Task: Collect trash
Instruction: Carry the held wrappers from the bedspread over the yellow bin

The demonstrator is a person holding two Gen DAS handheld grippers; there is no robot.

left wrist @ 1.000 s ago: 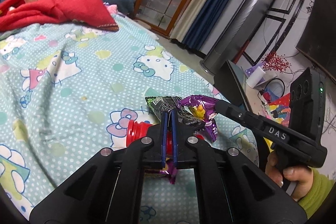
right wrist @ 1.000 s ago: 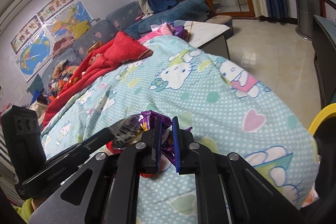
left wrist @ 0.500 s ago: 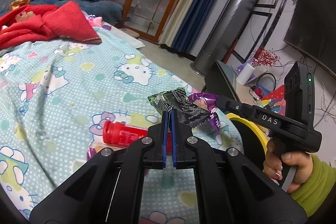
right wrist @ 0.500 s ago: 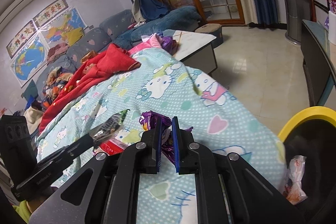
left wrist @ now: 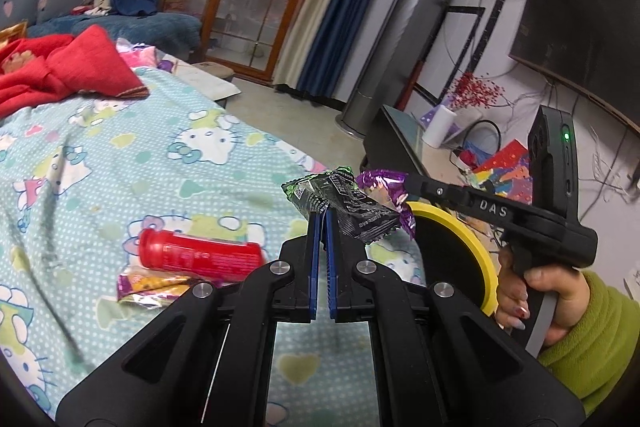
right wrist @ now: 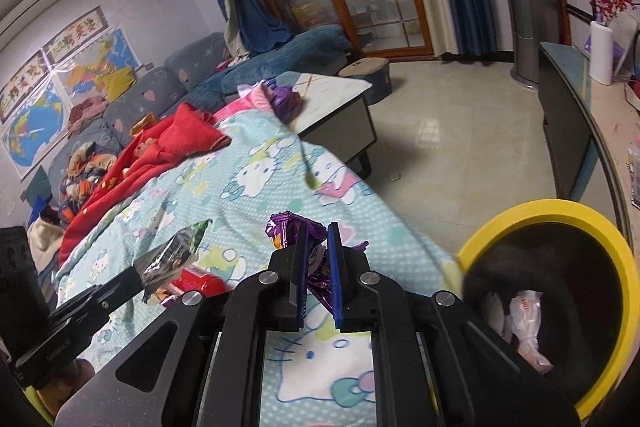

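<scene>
My left gripper is shut on a black and green snack wrapper, held above the Hello Kitty blanket. My right gripper is shut on a purple wrapper; in the left wrist view that purple wrapper hangs just right of the black one. A yellow-rimmed black bin stands at the right, with white trash inside; it also shows in the left wrist view. A red tube and a gold and purple wrapper lie on the blanket.
A red cloth lies at the blanket's far end. A low white table stands beyond the blanket. A dark TV cabinet and a tall grey tower unit stand across the tiled floor.
Both grippers have risen and swung right with their wrappers, away from the blanket. The red tube and gold wrapper stay behind. The yellow bin has come closer in both views.
</scene>
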